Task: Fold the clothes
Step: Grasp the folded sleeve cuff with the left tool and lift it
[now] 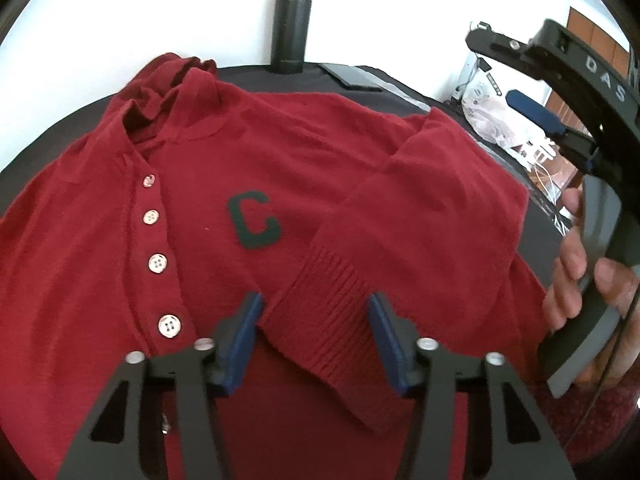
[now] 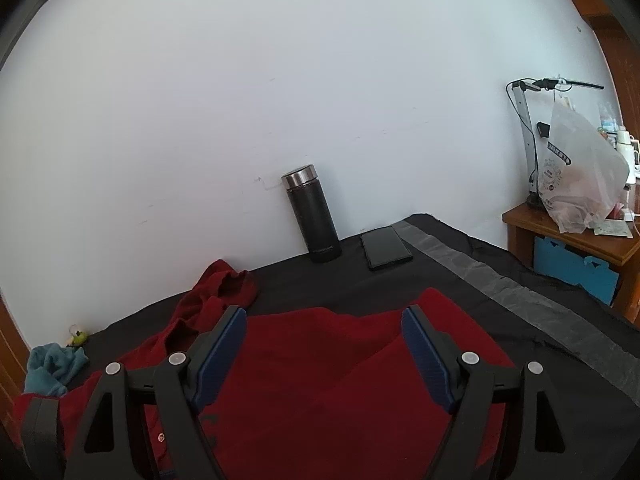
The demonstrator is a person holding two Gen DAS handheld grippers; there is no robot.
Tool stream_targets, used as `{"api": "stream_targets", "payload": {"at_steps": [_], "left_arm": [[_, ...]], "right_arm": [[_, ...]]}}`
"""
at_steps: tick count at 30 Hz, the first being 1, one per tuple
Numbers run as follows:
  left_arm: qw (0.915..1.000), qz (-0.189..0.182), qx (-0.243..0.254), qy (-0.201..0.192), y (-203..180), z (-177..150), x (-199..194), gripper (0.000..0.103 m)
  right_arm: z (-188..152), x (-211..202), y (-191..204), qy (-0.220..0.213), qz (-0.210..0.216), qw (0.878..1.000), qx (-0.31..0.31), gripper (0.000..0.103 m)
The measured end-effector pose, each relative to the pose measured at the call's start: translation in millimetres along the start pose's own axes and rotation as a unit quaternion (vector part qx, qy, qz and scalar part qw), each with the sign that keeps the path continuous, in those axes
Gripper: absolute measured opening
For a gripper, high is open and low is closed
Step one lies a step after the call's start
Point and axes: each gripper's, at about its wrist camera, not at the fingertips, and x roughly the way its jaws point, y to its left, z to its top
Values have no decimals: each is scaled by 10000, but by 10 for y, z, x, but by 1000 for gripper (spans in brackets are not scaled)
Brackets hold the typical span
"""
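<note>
Holding both grippers over the red cardigan point(image 1: 304, 184) spread on the dark table point(image 2: 460, 272): our left gripper point(image 1: 316, 336) straddles the ribbed cuff point(image 1: 320, 320), pads not pressing; right gripper point(image 2: 324, 356) apart, empty.

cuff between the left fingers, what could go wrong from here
1. The ribbed cuff sits between the left gripper fingers, which look short of pinching it; lifting now may leave it behind.
2. A deep bite could also catch the cardigan body underneath and drag it.
3. The flask and phone sit beyond the collar; a wide sleeve swing may hit them.
</note>
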Motion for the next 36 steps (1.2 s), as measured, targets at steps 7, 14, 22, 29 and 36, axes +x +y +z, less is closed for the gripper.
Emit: {"api": "stream_targets", "payload": {"at_steps": [7,14,22,29,36], "left_arm": [[9991,219,298,-191,-108,-39,-49,36],[9997,118,228,-29,-61,-25,17,36],[9997,-134,-209,-17,31,38,-81,11],[9973,-98,-511,-521,173,230,-471,11],[9893,337,-916,-1084,658,453,-930,11]], "right_arm": [[-4,-7,-11,-13,37,10000,21,82],[-6,-5,-12,-6,44,10000,27,82],[-2,-22,-10,-66,-1,10000,0,82],[21,-103,-42,-334,-150,9993,42,82],[32,-99,-79,-334,-176,9992,98,82]]}}
